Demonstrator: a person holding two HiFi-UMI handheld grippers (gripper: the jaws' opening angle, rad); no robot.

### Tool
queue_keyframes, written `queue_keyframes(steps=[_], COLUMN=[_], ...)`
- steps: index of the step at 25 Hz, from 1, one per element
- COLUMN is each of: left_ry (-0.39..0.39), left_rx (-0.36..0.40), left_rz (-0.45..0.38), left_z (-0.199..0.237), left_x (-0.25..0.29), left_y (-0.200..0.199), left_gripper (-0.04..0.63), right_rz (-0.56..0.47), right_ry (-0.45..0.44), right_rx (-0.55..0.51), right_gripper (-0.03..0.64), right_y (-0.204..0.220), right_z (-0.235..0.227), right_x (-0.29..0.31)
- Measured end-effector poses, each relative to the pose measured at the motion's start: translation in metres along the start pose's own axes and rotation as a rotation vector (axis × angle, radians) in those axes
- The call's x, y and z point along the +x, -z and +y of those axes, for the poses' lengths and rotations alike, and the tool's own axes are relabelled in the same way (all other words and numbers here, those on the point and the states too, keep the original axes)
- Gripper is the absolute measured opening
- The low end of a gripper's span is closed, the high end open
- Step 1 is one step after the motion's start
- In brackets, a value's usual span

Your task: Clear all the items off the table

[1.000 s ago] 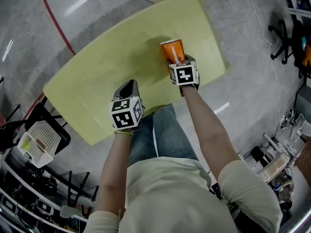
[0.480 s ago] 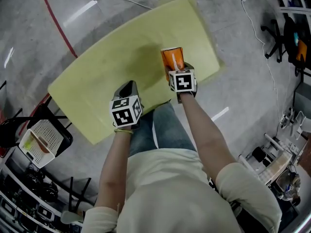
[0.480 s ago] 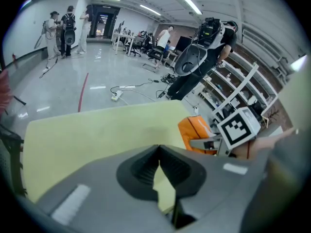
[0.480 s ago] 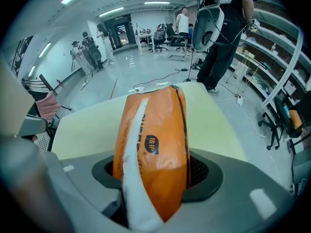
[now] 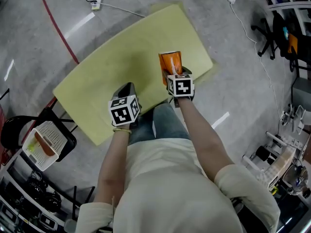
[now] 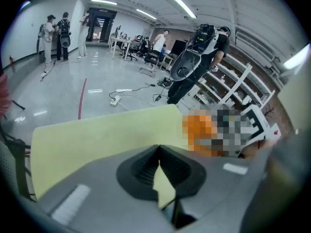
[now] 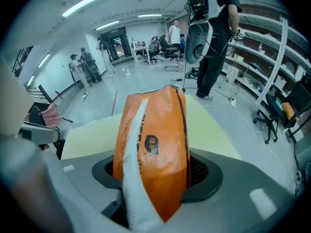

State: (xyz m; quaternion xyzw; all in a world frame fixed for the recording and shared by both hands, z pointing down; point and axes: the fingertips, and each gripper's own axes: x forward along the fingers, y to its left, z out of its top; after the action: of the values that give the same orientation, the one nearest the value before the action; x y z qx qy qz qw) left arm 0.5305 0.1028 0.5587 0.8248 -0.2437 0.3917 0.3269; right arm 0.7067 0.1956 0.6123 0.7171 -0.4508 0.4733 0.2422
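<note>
The right hand-held gripper [image 7: 153,176] was clamped on an orange packet [image 7: 155,140], holding it over the lower right part of the yellow-green worktop [image 5: 112,57]. The left hand-held gripper [image 6: 159,171] had its jaws together on nothing. This looked like the carry-off step, as nothing else showed on the worktop. The next move probably called for taking the packet past the edge, perhaps to the white basket [image 5: 43,142] at lower left. The grey floor [image 5: 233,96] carried a red line [image 5: 60,30] and cables.

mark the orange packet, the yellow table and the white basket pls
orange plastic packet [image 7: 165,125]: right gripper view, its front face.
yellow rectangular table [image 5: 116,57]: head view, bare top.
white perforated plastic basket [image 5: 54,132]: head view, mesh wall.
</note>
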Motion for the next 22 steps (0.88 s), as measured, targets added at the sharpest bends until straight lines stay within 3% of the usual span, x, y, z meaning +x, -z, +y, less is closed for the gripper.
queue_keyframes(steps=[14, 22], left_ry=[0.033, 0.056], left_rx=[0.062, 0.106], left_rz=[-0.043, -0.050], left_z=[0.003, -0.014], left_x=[-0.067, -0.089], left_y=[0.002, 0.007], left_gripper=[0.009, 0.009], right_rz=[-0.080, -0.096], right_ry=[-0.058, -0.147], right_rx=[-0.014, -0.037], right_gripper=[0.301, 0.301], right_y=[0.020, 0.033], right_z=[0.050, 0.076], right_x=[-0.081, -0.120])
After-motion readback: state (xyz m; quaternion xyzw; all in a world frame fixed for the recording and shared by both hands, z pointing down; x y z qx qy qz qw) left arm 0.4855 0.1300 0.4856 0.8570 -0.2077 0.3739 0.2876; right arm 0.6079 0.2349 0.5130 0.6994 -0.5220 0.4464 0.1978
